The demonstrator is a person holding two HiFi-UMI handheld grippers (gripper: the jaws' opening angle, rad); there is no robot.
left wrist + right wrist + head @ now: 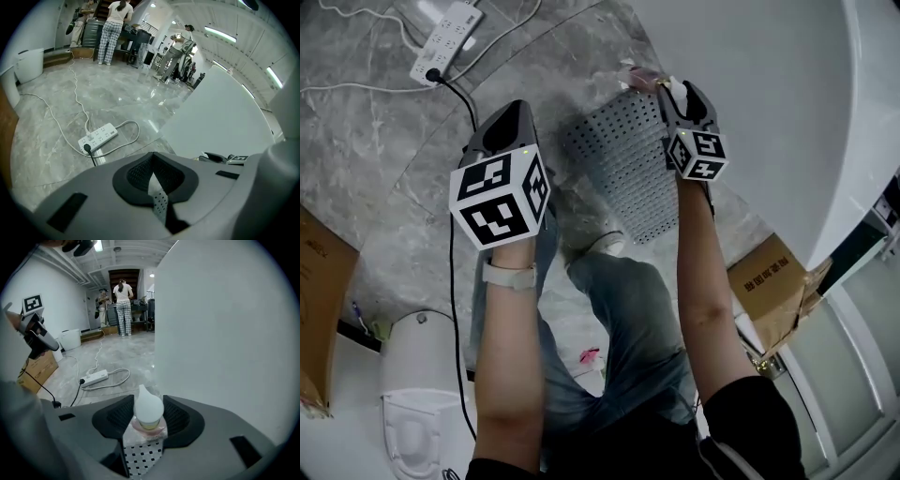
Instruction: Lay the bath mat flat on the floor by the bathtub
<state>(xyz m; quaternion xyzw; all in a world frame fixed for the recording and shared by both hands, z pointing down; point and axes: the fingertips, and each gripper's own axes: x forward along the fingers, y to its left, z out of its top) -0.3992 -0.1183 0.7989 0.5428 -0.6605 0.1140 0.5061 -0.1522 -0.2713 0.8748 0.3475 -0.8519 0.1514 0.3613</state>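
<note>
Pinching one edge of bath mat (pixel 623 169) with left gripper (pixel 152 173), jaws pressed together on it. Clamping white-topped object (pixel 149 405) at mat's far corner with right gripper (pixel 149 418), jaws wide. Holding mat stretched over marble floor (pixel 384 169), just beside bathtub (pixel 769 112).

Evenly bright, lit by ceiling strips (pixel 220 33), with soft glare on the marble floor (pixel 140 93). Strongly fisheye-bent with black corners in both gripper views; sharp in the head view.
</note>
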